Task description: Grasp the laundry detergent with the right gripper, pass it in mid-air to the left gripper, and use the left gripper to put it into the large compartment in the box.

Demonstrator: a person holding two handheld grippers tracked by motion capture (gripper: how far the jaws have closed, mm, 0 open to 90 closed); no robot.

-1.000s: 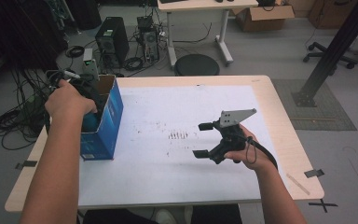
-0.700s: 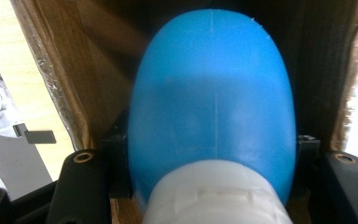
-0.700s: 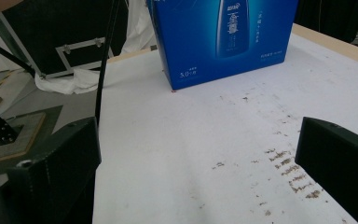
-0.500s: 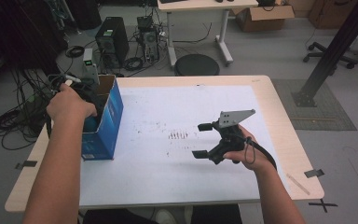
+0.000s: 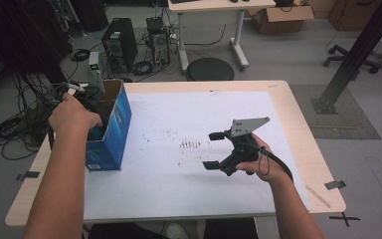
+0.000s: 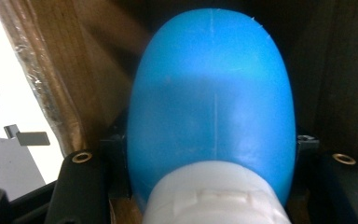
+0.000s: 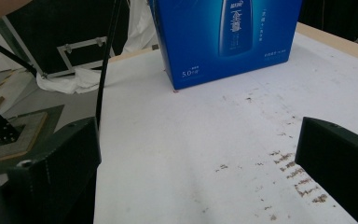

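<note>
Bottle [image 6: 212,126] duty is being handled inside the blue box [image 5: 110,130]: one blue bottle with a white cap is being seen right up close in the left gripper view, sitting between brown cardboard walls with a black finger on either side of it. Whether those fingers are actually being pressed onto it can't be told from that angle. In the high view the left hand [image 5: 73,115] is being reached down into the open top of the box, so the left gripper itself is being hidden by it.

One box is being counted, parked at the left edge of the desk [image 5: 288,102], just about flush with the edge of the white sheet [image 5: 179,189] that covers most of the top.

Plenty of open room is being left in the middle and right. The right gripper [image 5: 218,151] is being held over that bare stretch, well apart from the box, its fingers spread wide with nothing between them. A patch of small brown marks [image 7: 298,175] is being shown on the sheet near it.
</note>
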